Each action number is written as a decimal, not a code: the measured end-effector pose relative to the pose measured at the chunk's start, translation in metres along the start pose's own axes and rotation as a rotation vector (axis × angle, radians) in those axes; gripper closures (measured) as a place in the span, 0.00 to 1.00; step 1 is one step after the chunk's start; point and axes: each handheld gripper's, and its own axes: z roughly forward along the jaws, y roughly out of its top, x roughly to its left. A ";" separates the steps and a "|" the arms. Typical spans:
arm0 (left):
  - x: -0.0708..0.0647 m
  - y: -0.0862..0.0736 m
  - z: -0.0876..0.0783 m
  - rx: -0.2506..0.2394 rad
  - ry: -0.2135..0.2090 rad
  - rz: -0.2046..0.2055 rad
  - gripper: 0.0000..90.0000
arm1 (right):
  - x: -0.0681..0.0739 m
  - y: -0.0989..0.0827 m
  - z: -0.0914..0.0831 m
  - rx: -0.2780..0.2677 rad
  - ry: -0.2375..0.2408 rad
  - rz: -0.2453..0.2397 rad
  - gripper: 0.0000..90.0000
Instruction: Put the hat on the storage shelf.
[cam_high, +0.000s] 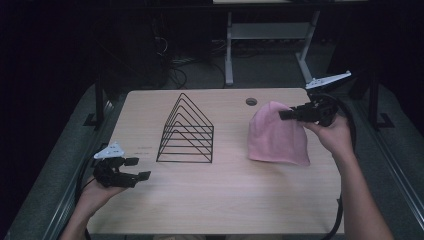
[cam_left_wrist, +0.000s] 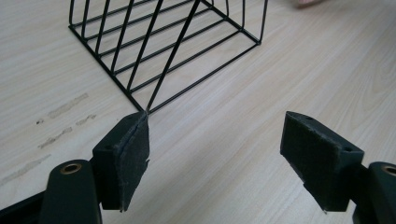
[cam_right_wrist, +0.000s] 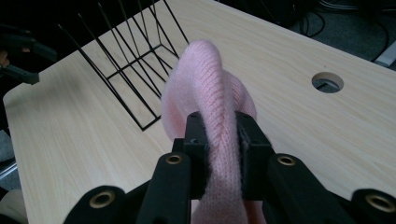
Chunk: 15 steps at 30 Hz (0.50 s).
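we take the black wire rack (cam_high: 186, 131) in the middle of the table (cam_high: 210, 205) as our landmark and work outward from our own edge.

nearest to us, to the left of the rack and closer than it, our left gripper (cam_high: 134, 168) hangs just above the wood with its jaws spread wide and nothing between them; in the left gripper view the rack's near corner (cam_left_wrist: 140, 105) sits just past the left pad (cam_left_wrist: 133, 158), apart from it.

to the right of the rack, well apart from it, is the pink knit beanie (cam_high: 277, 135). our right gripper (cam_high: 286, 114) is clenched on a fold at the crown, and the right gripper view shows the knit (cam_right_wrist: 210, 98) pinched thick between the two pads. the crown is lifted while the brim appears to rest on the table.

we judge the beanie light, soft and stretchy: it will sag and swing under the grip rather than keep its shape, and it will not break. a doubled fold of knit, as we hold now, should grip well on the rough pads; a single thin layer might slip. if we want it opened, the brim edge looks like the place for our free gripper.

farther than the rack and to its right, a round cable hole (cam_high: 251, 101) is cut in the table.

counts: one beanie, one rack, one hole, two grippers.
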 end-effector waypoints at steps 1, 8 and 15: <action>-0.001 0.003 -0.001 -0.004 -0.012 -0.003 0.27 | 0.001 0.003 -0.001 -0.003 0.001 -0.008 0.85; -0.003 0.014 -0.005 -0.015 -0.035 0.013 0.27 | 0.008 0.016 -0.006 -0.021 0.016 -0.030 0.85; -0.005 0.026 -0.014 -0.022 -0.046 0.044 0.27 | 0.019 0.028 -0.009 -0.034 0.032 -0.063 0.85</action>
